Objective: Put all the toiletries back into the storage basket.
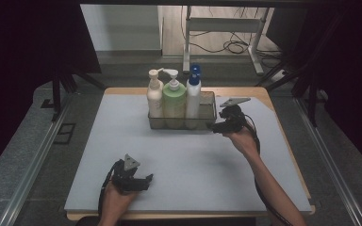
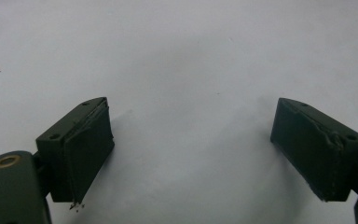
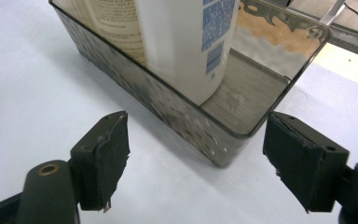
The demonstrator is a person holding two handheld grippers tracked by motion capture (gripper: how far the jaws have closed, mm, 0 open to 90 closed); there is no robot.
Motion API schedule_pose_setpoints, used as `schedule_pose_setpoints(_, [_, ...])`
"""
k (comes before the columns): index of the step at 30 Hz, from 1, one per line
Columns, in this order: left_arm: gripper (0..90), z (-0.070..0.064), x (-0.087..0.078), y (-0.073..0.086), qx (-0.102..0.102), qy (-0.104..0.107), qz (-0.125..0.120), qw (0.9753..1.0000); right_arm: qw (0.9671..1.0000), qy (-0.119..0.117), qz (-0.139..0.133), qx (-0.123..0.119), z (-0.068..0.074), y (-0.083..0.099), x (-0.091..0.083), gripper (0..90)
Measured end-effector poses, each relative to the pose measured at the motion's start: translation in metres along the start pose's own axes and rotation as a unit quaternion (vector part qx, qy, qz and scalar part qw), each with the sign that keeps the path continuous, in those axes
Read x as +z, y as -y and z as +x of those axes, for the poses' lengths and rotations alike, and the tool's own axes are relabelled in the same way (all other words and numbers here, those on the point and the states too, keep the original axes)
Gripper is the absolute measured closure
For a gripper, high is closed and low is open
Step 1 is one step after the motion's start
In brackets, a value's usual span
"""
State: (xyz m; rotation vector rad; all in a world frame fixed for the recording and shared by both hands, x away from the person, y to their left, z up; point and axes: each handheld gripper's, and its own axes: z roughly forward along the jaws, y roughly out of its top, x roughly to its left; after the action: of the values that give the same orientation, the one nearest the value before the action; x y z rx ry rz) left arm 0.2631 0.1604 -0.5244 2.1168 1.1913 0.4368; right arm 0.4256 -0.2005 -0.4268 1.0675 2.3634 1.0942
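Right claw point(image 3: 193, 163) is spread wide with the clear bin's point(image 3: 223, 144) near corner sitting just ahead between its jaws, so looks like the reach-in step, next it needs to nudge forward and pinch the rim, left claw point(image 2: 191, 149) idles spread over bare surface point(image 2: 182, 56).

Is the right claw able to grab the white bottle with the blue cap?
Probably yes. The right claw is open beside the bin's corner, and the bottle stands tall above the rim with free space on that side.
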Motion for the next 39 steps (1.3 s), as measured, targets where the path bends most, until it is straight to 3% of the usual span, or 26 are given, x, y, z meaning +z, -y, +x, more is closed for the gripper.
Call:
schedule_pose_setpoints(26, [12.1,0.000,0.000,0.000,0.000,0.000,0.000,1.0000,0.9995,-0.005,0.014,-0.029,0.010,0.052,-0.034,7.3])
schedule_pose_setpoints(39, [12.1,0.000,0.000,0.000,0.000,0.000,0.000,1.0000,0.9996,0.003,0.015,-0.022,0.013,0.090,-0.047,1.6])
